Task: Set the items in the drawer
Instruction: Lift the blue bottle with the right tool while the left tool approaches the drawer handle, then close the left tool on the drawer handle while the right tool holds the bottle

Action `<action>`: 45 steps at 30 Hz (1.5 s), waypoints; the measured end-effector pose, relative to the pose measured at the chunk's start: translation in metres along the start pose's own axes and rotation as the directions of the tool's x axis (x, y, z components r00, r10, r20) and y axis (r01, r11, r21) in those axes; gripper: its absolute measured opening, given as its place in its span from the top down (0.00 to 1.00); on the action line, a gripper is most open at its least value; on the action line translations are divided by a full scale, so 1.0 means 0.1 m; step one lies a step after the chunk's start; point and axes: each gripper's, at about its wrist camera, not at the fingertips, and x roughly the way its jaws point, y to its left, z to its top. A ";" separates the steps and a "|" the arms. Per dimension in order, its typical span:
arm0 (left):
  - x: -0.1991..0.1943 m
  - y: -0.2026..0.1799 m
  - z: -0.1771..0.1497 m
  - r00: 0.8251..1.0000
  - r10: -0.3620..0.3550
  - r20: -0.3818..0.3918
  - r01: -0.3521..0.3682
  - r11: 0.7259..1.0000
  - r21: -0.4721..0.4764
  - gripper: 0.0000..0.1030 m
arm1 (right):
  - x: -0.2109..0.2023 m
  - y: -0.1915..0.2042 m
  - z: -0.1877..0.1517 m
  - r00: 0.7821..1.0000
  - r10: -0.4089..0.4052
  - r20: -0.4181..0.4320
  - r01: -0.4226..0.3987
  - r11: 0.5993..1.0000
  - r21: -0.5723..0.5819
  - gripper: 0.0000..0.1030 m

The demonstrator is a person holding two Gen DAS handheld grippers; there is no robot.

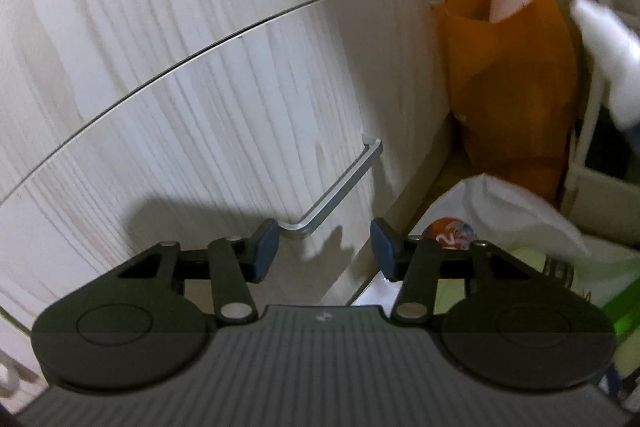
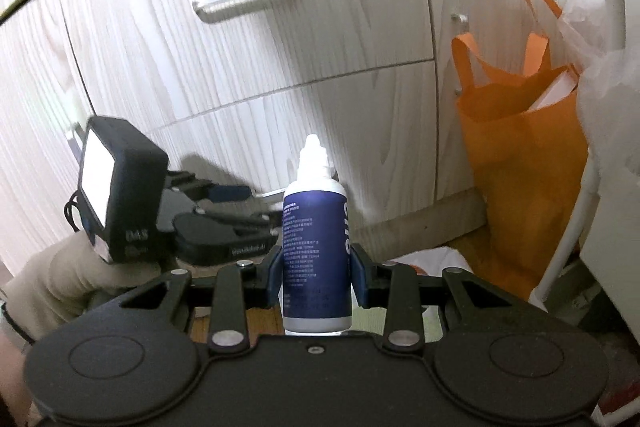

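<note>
While gripper clamps bottle

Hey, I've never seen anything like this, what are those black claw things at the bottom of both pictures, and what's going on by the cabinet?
They are hand-held two-finger grippers, one in each of a person's hands, each carrying a camera that looks along its fingers. The right-hand view shows the right gripper shut on an upright blue-and-white bottle. The left-hand view shows the left gripper at the lower drawer of a pale wood-grain cabinet, its jaws apart around the near end of the metal handle; whether a pad touches it is unclear. An orange bag hangs beside the cabinet.
</note>
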 end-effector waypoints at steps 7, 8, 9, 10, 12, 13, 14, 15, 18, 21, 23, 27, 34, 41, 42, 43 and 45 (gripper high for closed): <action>-0.10 0.23 0.16 0.998 -0.056 -0.014 0.056 0.998 0.036 0.76 | -0.11 -0.02 0.06 0.999 0.019 0.029 -0.019 1.000 0.008 0.62; -0.10 0.24 0.16 0.998 -0.056 -0.009 0.056 0.998 0.028 0.75 | -0.12 -0.03 0.06 0.999 0.021 0.031 -0.021 1.000 0.009 0.61; -0.09 0.21 0.14 0.999 -0.053 -0.004 0.053 0.998 0.042 0.74 | -0.12 -0.04 0.07 0.999 0.024 0.033 -0.025 1.000 0.012 0.61; -0.06 0.18 0.12 0.998 -0.056 -0.004 0.056 0.996 0.062 0.71 | -0.12 -0.05 0.07 0.999 0.027 0.035 -0.028 0.999 0.017 0.61; -0.03 0.11 0.09 0.998 -0.063 0.012 0.062 0.994 0.087 0.66 | -0.12 -0.07 0.08 0.999 0.029 0.037 -0.030 0.999 0.022 0.61; -0.03 0.07 0.07 0.997 -0.069 0.027 0.066 0.993 0.101 0.63 | -0.12 -0.08 0.08 0.999 0.030 0.037 -0.031 0.999 0.025 0.61; -0.02 0.03 0.07 0.996 -0.084 0.034 0.079 0.990 0.120 0.62 | -0.12 -0.08 0.08 0.999 0.032 0.038 -0.033 0.999 0.026 0.61; -0.02 0.00 0.07 0.995 -0.095 0.040 0.089 0.986 0.138 0.58 | -0.12 -0.09 0.08 0.999 0.033 0.038 -0.034 0.999 0.027 0.61; 0.08 -0.05 0.08 0.998 -0.057 0.012 0.054 0.986 0.160 0.58 | -0.12 -0.09 0.10 0.998 0.039 0.040 -0.040 0.999 0.026 0.61; 0.11 -0.05 0.11 0.998 -0.057 0.008 0.055 0.989 0.134 0.58 | -0.10 -0.09 0.10 0.998 0.041 0.043 -0.043 0.999 0.029 0.61; 0.10 -0.07 0.12 0.999 -0.044 0.004 0.043 0.991 0.127 0.59 | -0.09 -0.09 0.10 0.998 0.041 0.042 -0.042 0.999 0.028 0.61; 0.09 -0.09 0.09 1.000 -0.019 0.023 0.016 0.994 0.110 0.61 | -0.07 -0.08 0.08 0.999 0.035 0.036 -0.036 0.999 0.028 0.61; 0.12 -0.07 0.18 0.999 -0.038 -0.018 0.039 0.995 0.096 0.61 | -0.10 -0.11 0.12 0.999 0.032 0.042 -0.033 0.999 0.037 0.61; 0.11 -0.17 0.10 1.000 0.018 -0.020 -0.012 0.969 0.247 0.67 | -0.11 -0.15 0.14 0.999 0.025 0.046 -0.027 0.999 0.037 0.61; 0.10 -0.20 0.09 0.999 0.032 -0.018 -0.027 0.967 0.254 0.67 | -0.11 -0.15 0.13 0.999 0.023 0.043 -0.024 0.999 0.034 0.61; 0.11 -0.21 0.10 0.999 0.036 -0.020 -0.030 0.967 0.255 0.67 | -0.10 -0.14 0.13 0.999 0.020 0.040 -0.022 0.999 0.030 0.61; 0.13 -0.23 0.12 0.999 0.045 -0.024 -0.037 0.966 0.256 0.67 | -0.08 -0.13 0.12 0.999 0.011 0.032 -0.012 1.000 0.021 0.61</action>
